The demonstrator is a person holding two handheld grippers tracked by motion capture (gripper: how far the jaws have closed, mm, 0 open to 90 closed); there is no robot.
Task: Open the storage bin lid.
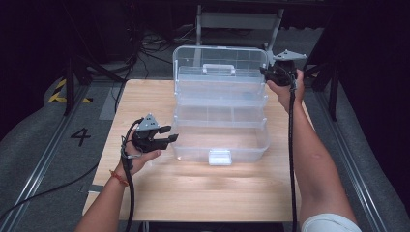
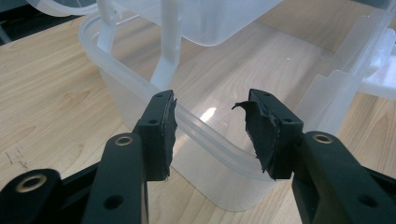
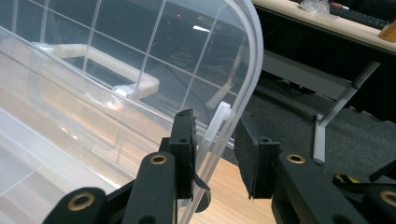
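Observation:
A clear plastic tiered toolbox stands unfolded on the wooden table [image 1: 203, 193]. Its lid [image 1: 220, 58] is upright at the back, and its deep bottom bin [image 1: 220, 145] is nearest me. My left gripper [image 1: 172, 133] points at the bin's left end. In the left gripper view it [image 2: 210, 116] is open, with the bin's rounded rim [image 2: 219, 144] running across the gap. My right gripper [image 1: 266, 73] is at the lid's right edge. In the right gripper view its jaws [image 3: 214, 120] straddle the lid's edge [image 3: 252, 70]. The left pad lies against the lid and the right pad stands off, so it is open.
Two shallow trays [image 1: 220, 89] step up between bin and lid. A white latch [image 1: 220, 157] sits on the bin's front and a handle [image 1: 218, 69] on the lid. Grey floor with a painted 4 [image 1: 80, 136] lies left of the table; a metal stand [image 1: 239, 21] is behind.

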